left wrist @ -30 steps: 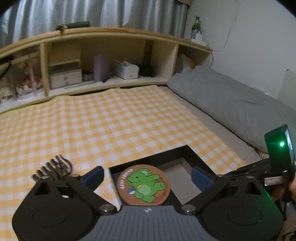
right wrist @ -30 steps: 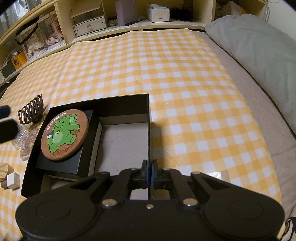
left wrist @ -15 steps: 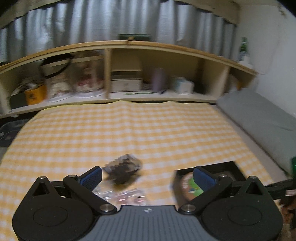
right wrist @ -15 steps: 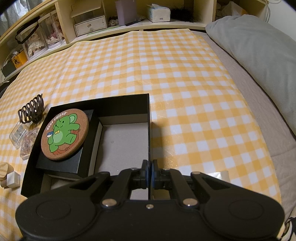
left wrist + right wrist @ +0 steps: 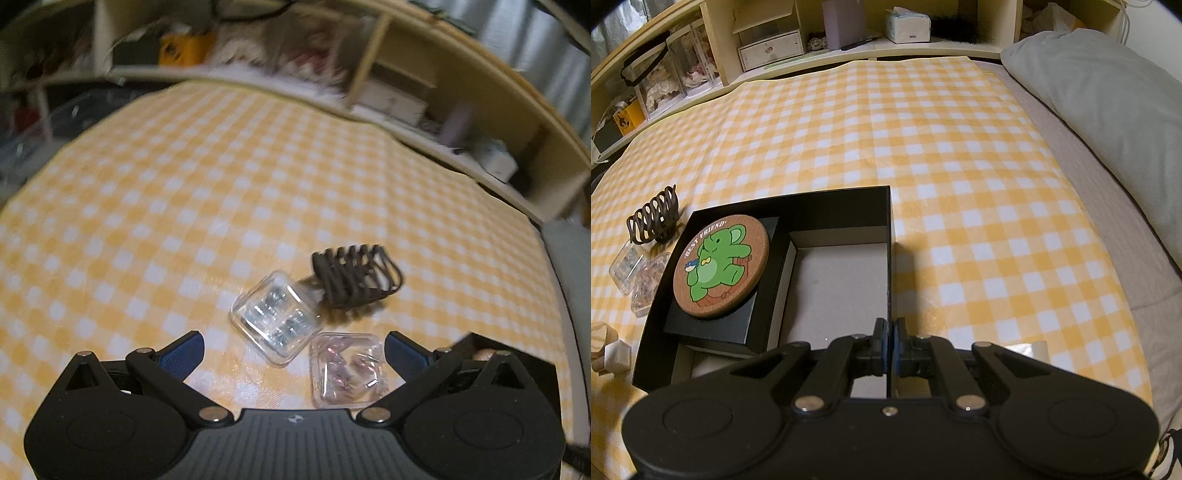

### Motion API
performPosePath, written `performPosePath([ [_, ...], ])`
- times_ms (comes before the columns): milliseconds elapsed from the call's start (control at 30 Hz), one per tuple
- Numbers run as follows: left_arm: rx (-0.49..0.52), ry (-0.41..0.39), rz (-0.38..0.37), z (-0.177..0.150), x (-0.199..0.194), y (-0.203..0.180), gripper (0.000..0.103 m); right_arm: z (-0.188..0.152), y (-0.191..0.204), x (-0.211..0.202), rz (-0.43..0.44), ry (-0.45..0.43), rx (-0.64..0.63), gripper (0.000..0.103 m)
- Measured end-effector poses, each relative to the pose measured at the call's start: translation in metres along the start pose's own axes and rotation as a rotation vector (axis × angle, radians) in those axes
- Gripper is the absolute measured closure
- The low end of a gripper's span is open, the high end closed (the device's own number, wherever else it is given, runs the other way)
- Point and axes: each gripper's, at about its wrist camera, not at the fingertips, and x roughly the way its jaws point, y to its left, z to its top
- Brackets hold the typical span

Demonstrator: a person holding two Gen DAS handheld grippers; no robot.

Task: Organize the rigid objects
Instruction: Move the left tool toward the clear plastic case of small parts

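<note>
The right tool (image 5: 891, 341) was clamped on the right wall of the black box (image 5: 846, 206), its pads pressed together over the thin wall near the box's near right corner. The box lay on the yellow checked cloth (image 5: 923, 129) over the bed, its long axis running across the view from left to right. Inside, at the left end, a round cork coaster (image 5: 721, 266) with a green elephant rested on a smaller black box (image 5: 713, 326); the right part showed a bare grey floor.

The left tool (image 5: 293, 352) stood wide apart with nothing between its pads, above two clear plastic cases. The nearer case (image 5: 349, 369), with pinkish contents, lay just beside the box's left wall; the other case (image 5: 275, 317), with silvery contents, touched it cornerwise. Just beyond them a dark brown hair claw (image 5: 356, 275) lay with its long axis about parallel to the far edge of the cloth, teeth interlocked. Farthest stood a wooden shelf (image 5: 775, 33).
</note>
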Motion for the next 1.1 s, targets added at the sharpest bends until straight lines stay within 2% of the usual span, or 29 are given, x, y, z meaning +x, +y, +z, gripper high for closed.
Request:
performPosePath([
  [100,-0.015,0.015,0.015,-0.001,0.017,0.000,0.012,0.000,0.002,-0.001,-0.001,0.002,-0.007,0.099],
  [233,0.050,0.036,0.053,-0.003,0.039,-0.010,0.020,0.000,0.002,-0.001,-0.001,0.003,-0.008,0.099],
  [333,0.143,0.081,0.132,-0.008,0.055,-0.015,0.024,0.000,0.002,0.000,0.000,0.005,-0.008,0.099],
  [433,0.177,0.093,0.187,-0.012,0.067,-0.011,0.024,0.000,0.003,0.000,0.000,0.005,-0.009,0.099],
  [567,0.148,0.082,0.189,-0.010,0.074,-0.002,0.024,-0.001,0.002,0.000,0.000,0.007,-0.011,0.099],
  [700,0.150,0.058,0.251,-0.005,0.077,0.007,0.024,-0.001,0.002,0.000,0.001,0.006,-0.010,0.099],
  [867,0.046,0.035,0.337,0.005,0.074,0.037,0.024,-0.001,0.002,0.000,-0.001,0.007,-0.012,0.099],
  [933,0.010,0.035,0.319,0.012,0.073,0.043,0.023,-0.001,0.002,0.000,0.000,0.006,-0.010,0.099],
  [1000,-0.012,0.040,0.264,0.016,0.071,0.045,0.023,-0.001,0.002,0.000,0.000,0.006,-0.011,0.099],
  [1100,0.004,0.026,0.177,0.019,0.067,0.037,0.012,-0.001,0.002,0.001,0.000,0.007,-0.011,0.099],
])
